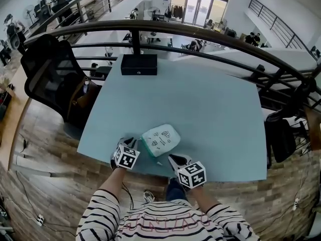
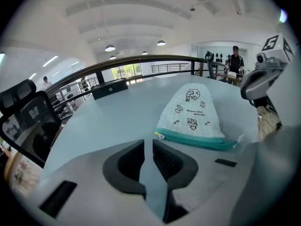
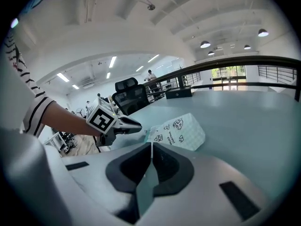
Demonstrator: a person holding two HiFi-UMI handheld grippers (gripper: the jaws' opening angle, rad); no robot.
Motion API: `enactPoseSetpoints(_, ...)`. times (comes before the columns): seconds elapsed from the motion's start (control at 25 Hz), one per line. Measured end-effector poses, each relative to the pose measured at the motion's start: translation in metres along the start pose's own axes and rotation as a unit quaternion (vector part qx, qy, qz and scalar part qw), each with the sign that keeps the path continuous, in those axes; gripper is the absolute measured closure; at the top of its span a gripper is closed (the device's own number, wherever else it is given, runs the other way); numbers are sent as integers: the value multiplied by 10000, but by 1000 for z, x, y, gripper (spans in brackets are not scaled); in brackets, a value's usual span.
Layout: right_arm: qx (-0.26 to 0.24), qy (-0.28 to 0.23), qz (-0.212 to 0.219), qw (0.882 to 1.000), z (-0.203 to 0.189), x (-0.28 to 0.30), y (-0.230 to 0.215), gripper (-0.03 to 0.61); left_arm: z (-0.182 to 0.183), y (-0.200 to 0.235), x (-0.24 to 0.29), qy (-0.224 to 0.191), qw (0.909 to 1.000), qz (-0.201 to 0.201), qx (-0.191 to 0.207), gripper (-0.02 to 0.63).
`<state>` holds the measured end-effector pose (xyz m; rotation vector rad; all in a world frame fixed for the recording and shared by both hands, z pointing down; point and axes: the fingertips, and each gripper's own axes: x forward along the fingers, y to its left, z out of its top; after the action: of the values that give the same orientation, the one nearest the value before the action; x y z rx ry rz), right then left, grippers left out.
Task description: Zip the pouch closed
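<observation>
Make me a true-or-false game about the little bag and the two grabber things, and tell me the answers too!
1. The pouch lies on the table, close to both grippers. True.
2. The left gripper is holding the pouch. False: its jaws are shut with nothing between them, and the pouch lies just ahead of it.
3. The pouch's zipper is teal. True.
4. A red box sits at the far edge of the table. False: the box there is black.
5. The right gripper is wide open. False: its jaws are shut and empty.
</observation>
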<state>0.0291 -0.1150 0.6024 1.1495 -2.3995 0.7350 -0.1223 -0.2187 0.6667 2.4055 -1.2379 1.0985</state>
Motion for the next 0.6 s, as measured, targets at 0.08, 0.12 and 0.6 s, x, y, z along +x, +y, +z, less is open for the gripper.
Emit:
enactPoseSetpoints(0.08, -28, -163, -113, 9998, 8, -7, 0, 548, 8, 5, -11, -209, 9997, 95, -42, 583)
enactPoseSetpoints(0.12, -21, -245, -141, 9996, 11, -10, 1, 548, 13, 6, -17, -327, 9993, 138, -65, 583)
enactPoseSetpoints(0.6, 91, -939, -217, 9953, 38, -38, 23, 549, 57, -9, -103, -1575, 9868, 354, -117, 583)
